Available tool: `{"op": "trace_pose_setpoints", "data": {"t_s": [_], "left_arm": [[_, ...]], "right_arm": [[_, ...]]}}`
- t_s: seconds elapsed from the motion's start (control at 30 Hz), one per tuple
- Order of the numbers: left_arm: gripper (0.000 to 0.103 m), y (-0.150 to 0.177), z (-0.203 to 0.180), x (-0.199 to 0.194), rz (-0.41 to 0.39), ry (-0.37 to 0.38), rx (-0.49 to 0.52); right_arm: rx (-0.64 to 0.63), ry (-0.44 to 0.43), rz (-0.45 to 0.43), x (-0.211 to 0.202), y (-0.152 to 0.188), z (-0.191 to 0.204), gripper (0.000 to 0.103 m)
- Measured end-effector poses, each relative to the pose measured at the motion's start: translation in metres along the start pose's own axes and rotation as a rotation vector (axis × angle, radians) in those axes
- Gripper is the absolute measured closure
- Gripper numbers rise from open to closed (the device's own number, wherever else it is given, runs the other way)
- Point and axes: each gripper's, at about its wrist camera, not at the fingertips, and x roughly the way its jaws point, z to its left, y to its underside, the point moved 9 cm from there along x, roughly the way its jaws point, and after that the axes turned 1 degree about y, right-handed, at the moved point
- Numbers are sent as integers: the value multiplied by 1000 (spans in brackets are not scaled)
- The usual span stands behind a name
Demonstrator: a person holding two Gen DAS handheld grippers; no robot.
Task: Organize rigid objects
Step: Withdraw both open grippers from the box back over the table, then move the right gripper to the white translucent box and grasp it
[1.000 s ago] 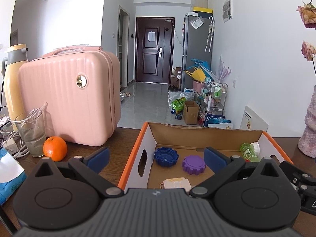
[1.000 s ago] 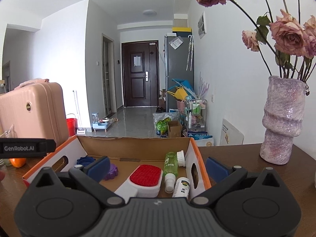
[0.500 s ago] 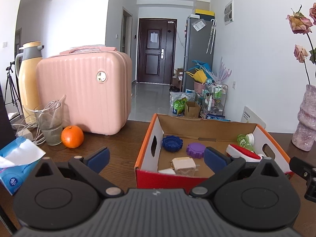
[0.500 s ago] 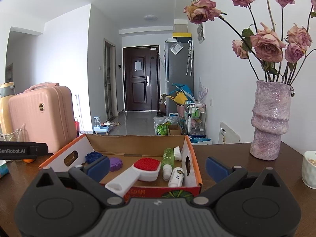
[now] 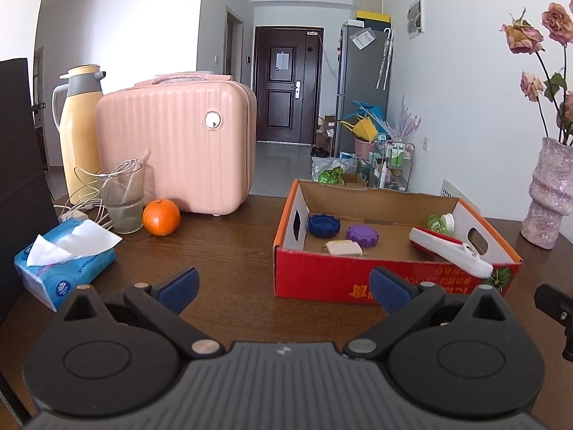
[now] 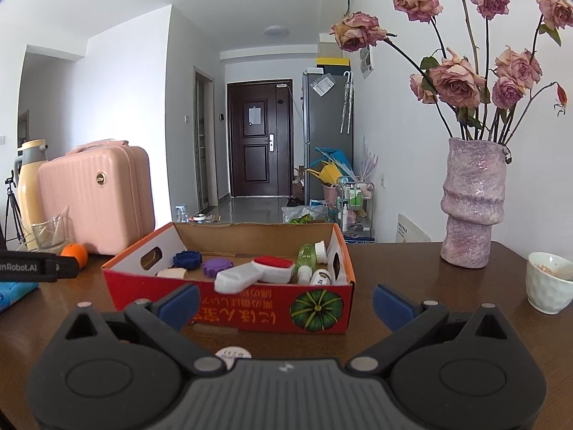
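A red cardboard box stands on the brown table; it also shows in the right wrist view. Inside lie a blue cap, a purple cap, a beige block, a white brush with a red pad, a green bottle and small white bottles. My left gripper is open and empty, in front of the box's left side. My right gripper is open and empty, in front of the box.
A pink case, a yellow jug, a glass, an orange and a tissue pack stand left. A purple vase with roses and a white cup stand right. A small round lid lies under the right gripper.
Both grippers have pulled back from over the box toward the table's near edge. The box now shows whole, farther away. Both grippers stay open.
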Motion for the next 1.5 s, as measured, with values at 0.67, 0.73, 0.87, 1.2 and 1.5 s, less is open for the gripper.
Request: {"op": "trace_pose_setpoints", "data": {"t_s": [0.67, 0.73, 0.87, 1.2, 1.5], "left_arm": [[0, 49, 10, -58, 56, 54, 36], [0, 54, 12, -61, 66, 57, 40], [0, 64, 14, -68, 79, 55, 55], [0, 92, 21, -83, 127, 70, 88], [0, 99, 25, -83, 149, 79, 88]], "right_arm": [[-17, -29, 27, -58, 38, 17, 0], [-14, -30, 29, -62, 42, 17, 0], [-5, -29, 39, -70, 48, 18, 0], [-30, -43, 62, -86, 65, 32, 0], [-43, -63, 79, -93, 69, 40, 0]]}}
